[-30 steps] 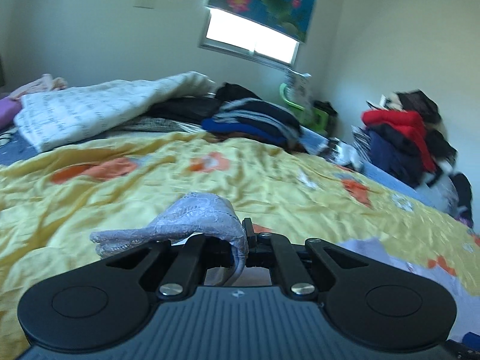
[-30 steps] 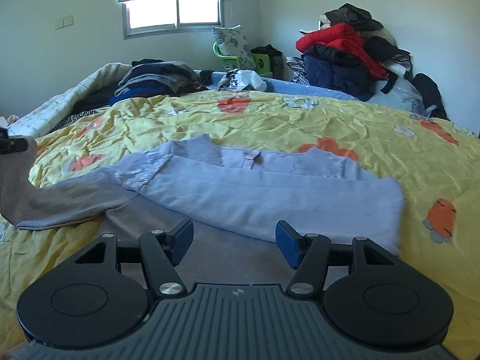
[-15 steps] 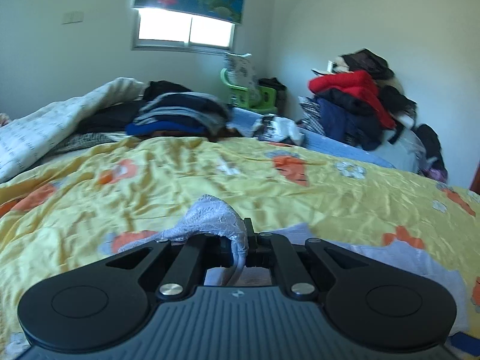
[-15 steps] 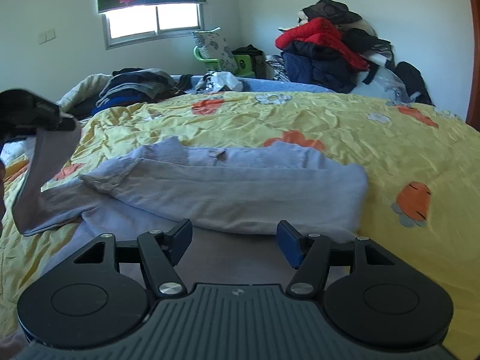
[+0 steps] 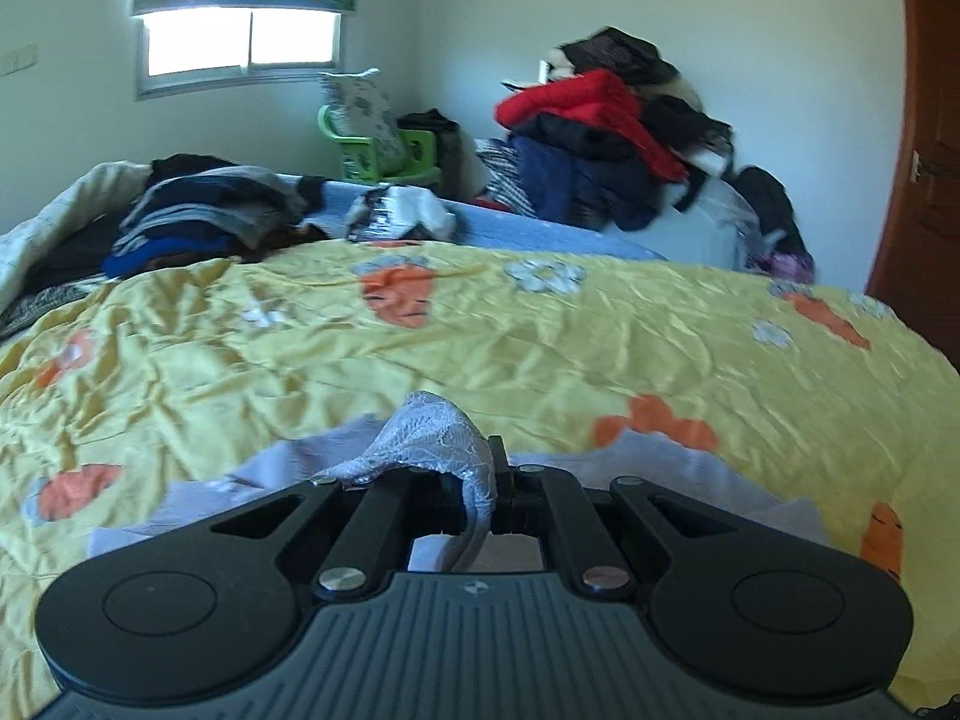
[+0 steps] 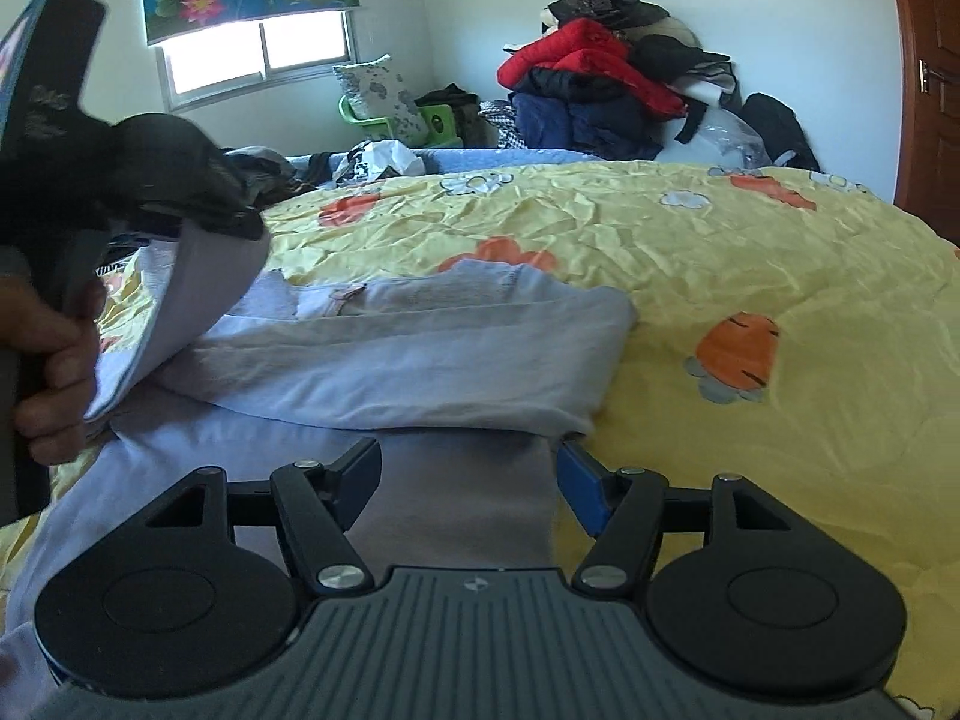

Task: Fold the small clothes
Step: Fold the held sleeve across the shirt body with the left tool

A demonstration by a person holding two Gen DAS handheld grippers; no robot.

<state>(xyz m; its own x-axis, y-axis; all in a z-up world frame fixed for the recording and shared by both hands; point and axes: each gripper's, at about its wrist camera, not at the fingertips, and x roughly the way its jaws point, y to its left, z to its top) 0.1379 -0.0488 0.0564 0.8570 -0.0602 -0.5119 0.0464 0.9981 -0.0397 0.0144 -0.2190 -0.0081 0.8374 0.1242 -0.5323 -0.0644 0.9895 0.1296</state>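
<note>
Lavender garment (image 6: 384, 360) lies partly folded on the yellow carrot-print quilt (image 6: 690, 252), toward its near edge, long way across my view. Its lace-trimmed end (image 5: 429, 441) is up off the quilt, clamped in my left gripper (image 5: 489, 483), jaws fully closed on the fabric. Change over the last second: I've swept that end sideways from off the left of the garment to over its body; in the right wrist view the lifted flap (image 6: 180, 306) now curls over the left part of the folded body. So the fold-over is mid-way, I'd say, not laid down yet. My right gripper (image 6: 468, 480) hovers low at the near edge of the garment, jaws well apart and just widened a bit further, cloth beneath them but nothing pinched. A person's hand (image 6: 51, 354) holds the left gripper's handle. Clothes pile (image 6: 612, 84) sits beyond the far right corner of the bed.
</note>
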